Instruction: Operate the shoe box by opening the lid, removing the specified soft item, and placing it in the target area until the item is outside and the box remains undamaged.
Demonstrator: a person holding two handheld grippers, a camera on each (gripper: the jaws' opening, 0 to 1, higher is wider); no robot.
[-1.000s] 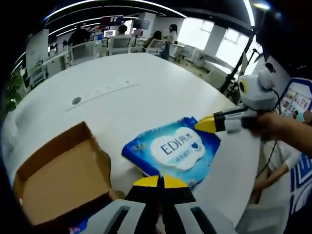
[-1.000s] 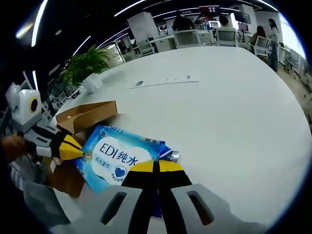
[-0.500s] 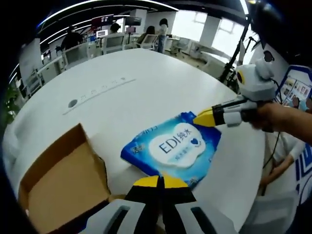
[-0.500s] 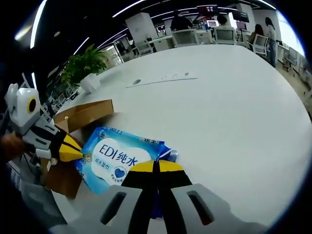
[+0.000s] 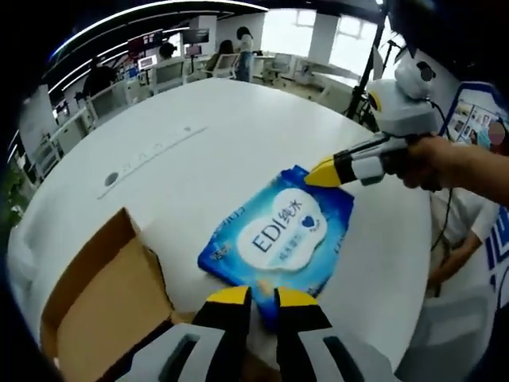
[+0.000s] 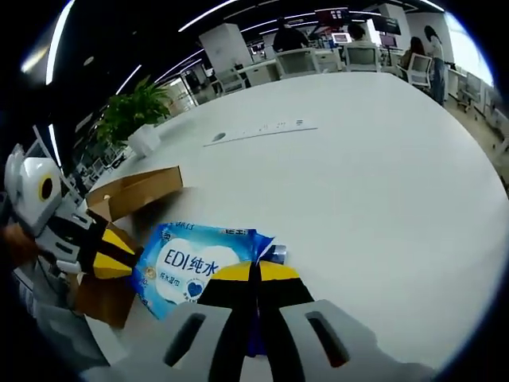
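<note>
Left gripper view: the left gripper point(image 5: 262, 295) has just let go — its yellow tips were pinched together on the near edge of the wet-wipe pack point(image 5: 280, 237) half a sec ago, now they stand apart with a gap between, released. The pack lies flat on the white counter point(image 5: 199, 151), outside and just beside the open shoe box point(image 5: 103, 310). The right gripper point(image 5: 322, 173) comes in from the right, its tip at the pack's far corner.

Right gripper view: the right gripper point(image 6: 255, 271) is clamped on the pack's point(image 6: 195, 265) corner, tips together as before. The box point(image 6: 135, 191) sits behind, looks undamaged. Judgement: item is out and set down — only the right side's release is left.
</note>
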